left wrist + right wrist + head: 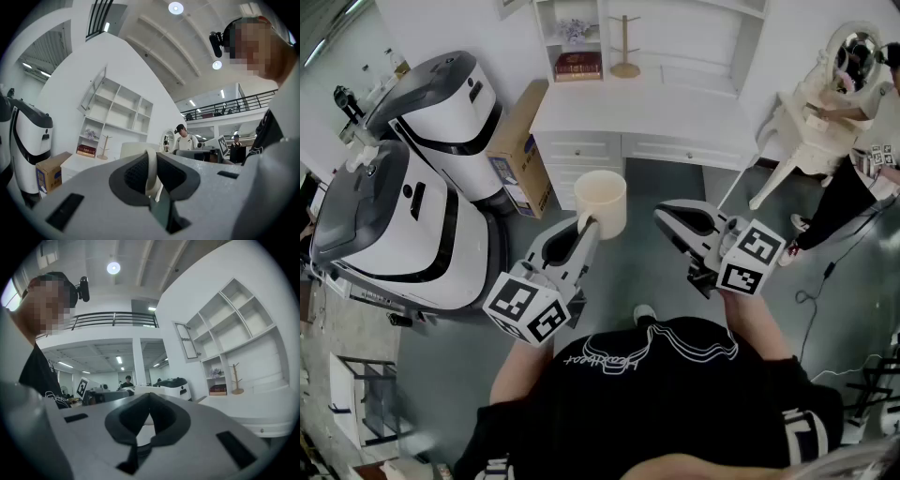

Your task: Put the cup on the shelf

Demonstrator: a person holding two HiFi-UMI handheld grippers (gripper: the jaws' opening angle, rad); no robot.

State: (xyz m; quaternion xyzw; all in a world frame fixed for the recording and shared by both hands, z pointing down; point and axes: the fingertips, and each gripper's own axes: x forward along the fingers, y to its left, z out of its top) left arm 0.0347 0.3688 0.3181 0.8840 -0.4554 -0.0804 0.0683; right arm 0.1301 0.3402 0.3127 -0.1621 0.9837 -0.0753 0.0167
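A cream cup [600, 199] hangs in the air in front of the white desk [647, 117]. My left gripper [586, 225] is shut on its handle. In the left gripper view the handle [151, 169] runs between the dark pads, with the cup's body [133, 150] just beyond. My right gripper [664, 216] is held level beside the cup on its right, shut and holding nothing; its tips [149, 397] meet. The white shelf unit [661, 37] stands on the desk ahead, its compartments [117, 110] mostly bare.
A wooden mug tree [625, 47] and a red book [578, 64] sit in the lower shelf. Two large white machines [412, 206] and a cardboard box [520, 145] stand at the left. A white chair [816, 127] and a person [853, 187] are at the right.
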